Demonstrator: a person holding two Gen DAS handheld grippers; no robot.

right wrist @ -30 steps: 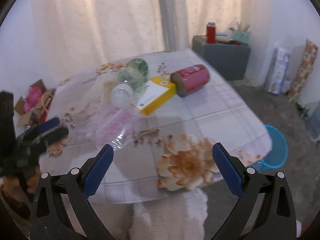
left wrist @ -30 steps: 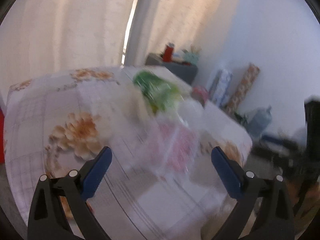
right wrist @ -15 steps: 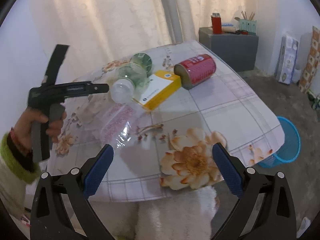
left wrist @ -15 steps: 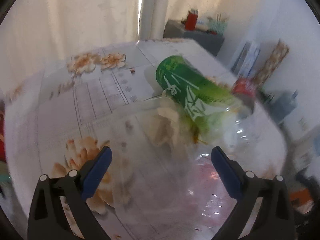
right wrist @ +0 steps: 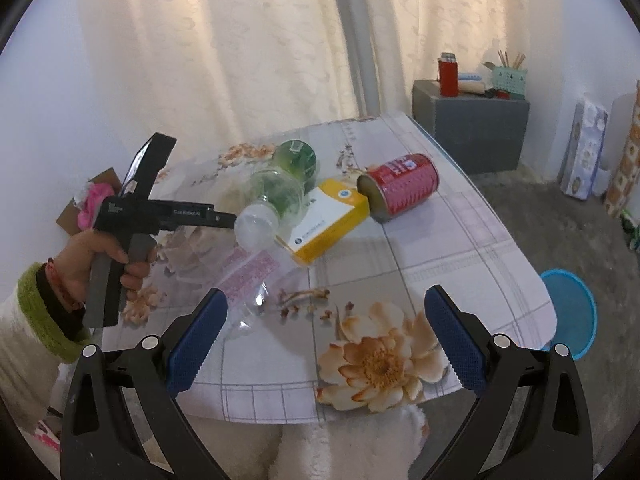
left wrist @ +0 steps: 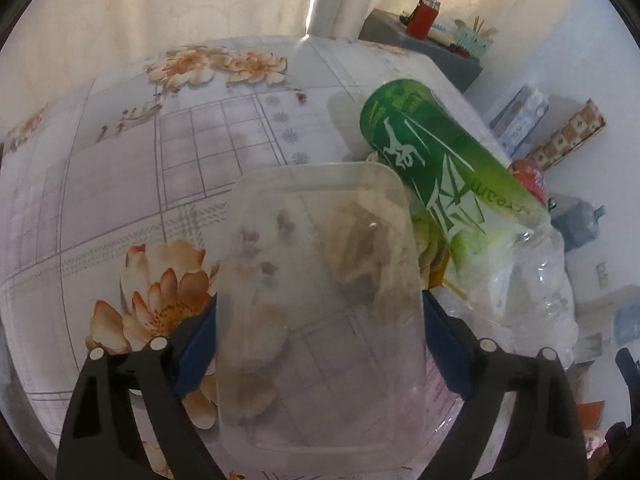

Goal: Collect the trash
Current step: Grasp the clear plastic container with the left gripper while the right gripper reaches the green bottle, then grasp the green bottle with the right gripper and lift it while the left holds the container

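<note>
Floral tablecloth table: left gripper jaws wide, straddling clear plastic container beside green-label bottle; right gripper wide open, empty.

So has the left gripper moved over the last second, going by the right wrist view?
Yes. The left gripper has come up from the table's near-left edge and in toward the clear bottle; its fingers now straddle a clear plastic container.
</note>
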